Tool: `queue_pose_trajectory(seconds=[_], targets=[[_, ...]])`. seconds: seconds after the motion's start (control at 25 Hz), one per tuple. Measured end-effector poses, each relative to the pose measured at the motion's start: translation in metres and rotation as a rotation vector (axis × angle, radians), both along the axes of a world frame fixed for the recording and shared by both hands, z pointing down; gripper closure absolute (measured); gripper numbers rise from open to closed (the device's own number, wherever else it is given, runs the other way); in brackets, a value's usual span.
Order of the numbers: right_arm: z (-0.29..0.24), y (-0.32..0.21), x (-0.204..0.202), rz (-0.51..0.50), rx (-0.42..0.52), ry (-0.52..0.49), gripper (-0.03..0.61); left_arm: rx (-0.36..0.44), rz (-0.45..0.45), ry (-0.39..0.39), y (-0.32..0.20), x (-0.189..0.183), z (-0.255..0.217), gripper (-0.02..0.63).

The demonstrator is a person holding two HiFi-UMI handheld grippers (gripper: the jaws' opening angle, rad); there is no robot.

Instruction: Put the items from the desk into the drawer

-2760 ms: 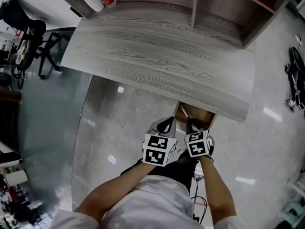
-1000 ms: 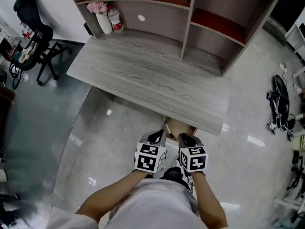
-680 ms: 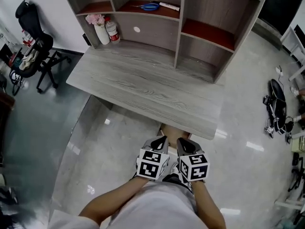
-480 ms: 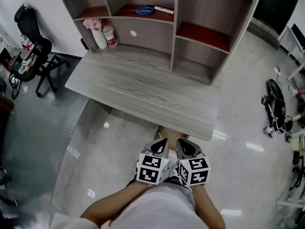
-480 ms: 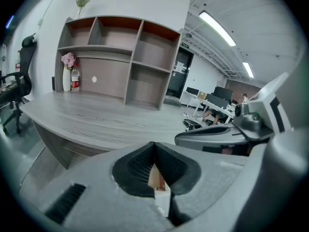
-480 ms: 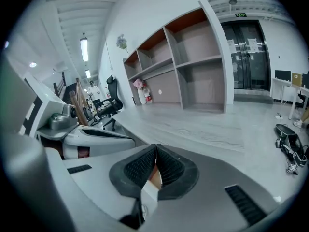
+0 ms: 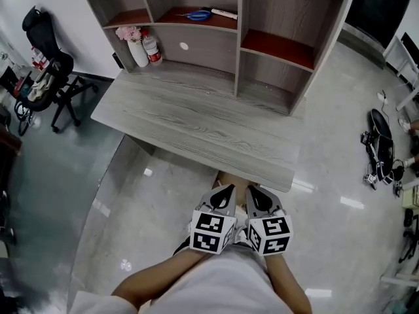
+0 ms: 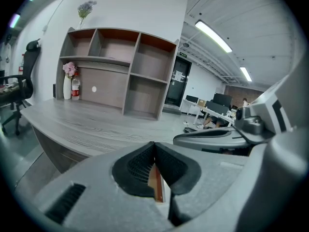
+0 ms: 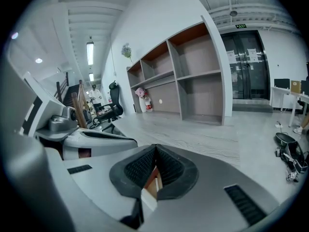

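Head view, going from the left: an office chair (image 7: 46, 77) is seen way off to the left of the left gripper (image 7: 226, 192), well apart from it. On the desk (image 7: 196, 133), far ahead of both grippers and off to the left, a vase (image 7: 134, 44) of pink flowers is stood against the shelf unit (image 7: 288, 51), with a bottle (image 7: 152, 48) just beside it. Higher up, on a shelf well beyond the tips, blue-handled scissors (image 7: 195, 14) are laid next to a white pen (image 7: 224, 13).

Both grippers are held side by side, close in to the person (image 7: 216, 290), and pointed at the desk's near edge. In the left gripper view the jaws are seen shut tight, pads pressed together, nothing pinched between them. A brown strip of the drawer (image 7: 230, 177) is seen just ahead of the tips, tucked under the desk edge; what's inside can't be made out. Just beside the left one, the right gripper (image 7: 254, 193) is closed up too, with nothing held. Off to its right, well apart, some black gear (image 7: 378, 131) is spread on the floor (image 7: 163, 208).
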State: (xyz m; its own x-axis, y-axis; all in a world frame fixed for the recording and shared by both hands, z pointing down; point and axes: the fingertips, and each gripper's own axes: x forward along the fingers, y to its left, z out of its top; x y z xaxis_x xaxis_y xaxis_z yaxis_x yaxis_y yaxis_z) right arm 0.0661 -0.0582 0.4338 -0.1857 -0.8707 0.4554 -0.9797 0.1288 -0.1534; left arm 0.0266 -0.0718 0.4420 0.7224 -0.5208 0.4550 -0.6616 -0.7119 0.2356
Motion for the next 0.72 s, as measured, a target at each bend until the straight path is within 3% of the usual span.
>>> queue_pose_trajectory(seconds=[0.72], targets=[[0.0056, 0.0022, 0.0049, 0.001, -0.004, -0.006, 0.577, 0.009, 0.028, -0.039, 0.0041, 0.0054, 0.0074, 0.612]])
